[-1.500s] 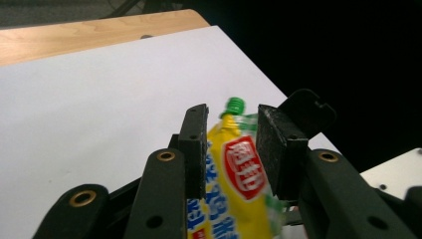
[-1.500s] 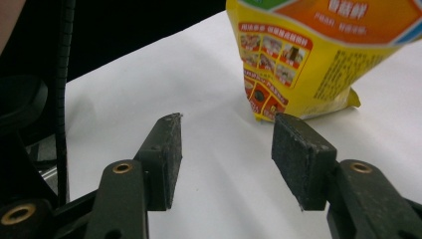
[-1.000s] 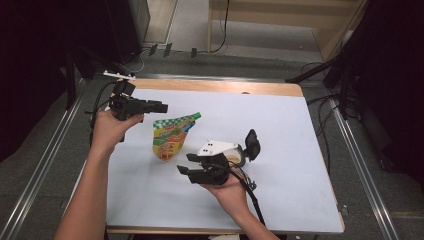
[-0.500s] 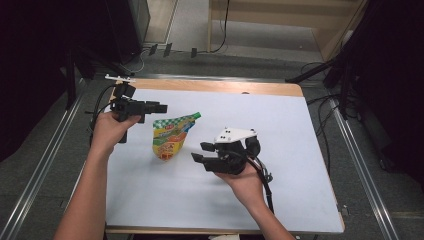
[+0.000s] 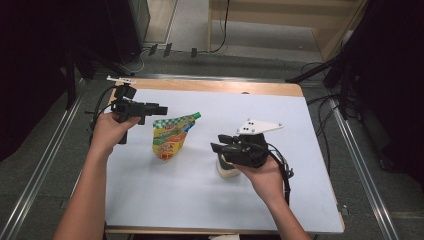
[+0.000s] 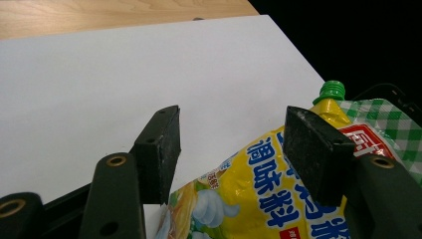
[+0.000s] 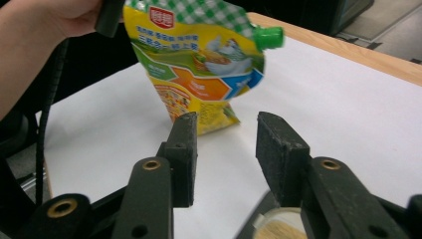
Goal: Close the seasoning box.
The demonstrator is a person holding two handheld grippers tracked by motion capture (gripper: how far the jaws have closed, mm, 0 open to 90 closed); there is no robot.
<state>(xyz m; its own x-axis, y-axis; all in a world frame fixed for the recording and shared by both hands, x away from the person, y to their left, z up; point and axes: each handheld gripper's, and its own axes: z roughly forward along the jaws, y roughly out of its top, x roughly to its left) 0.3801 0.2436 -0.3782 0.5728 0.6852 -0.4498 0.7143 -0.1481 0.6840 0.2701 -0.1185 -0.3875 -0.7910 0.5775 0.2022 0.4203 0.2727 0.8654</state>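
Note:
A yellow and green seasoning pouch (image 5: 171, 136) with a green cap (image 5: 197, 115) sits left of centre on the white mat; in the right gripper view the pouch (image 7: 199, 64) seems to stand on its base. My left gripper (image 5: 162, 108) is level at its upper left. Its jaws have just been opening and stand open (image 6: 231, 144), the pouch (image 6: 268, 199) below them, untouched. My right gripper (image 5: 217, 142) hovers to the right, pointing at the pouch. Its jaws (image 7: 226, 149) have been closing but are open, with nothing between them. A round jar (image 5: 227, 171) sits under that hand.
The white mat (image 5: 300, 190) covers a wooden table with a bare strip along the far edge (image 5: 215, 85). Cables trail from both grippers. Metal rails (image 5: 355, 155) flank the table, and dark equipment stands at the back left. The jar's rim (image 7: 278, 224) shows beneath the right jaws.
My right gripper has risen and drawn back to the right, away from the pouch, and the jar has come into view under it. The left hand has stayed put.

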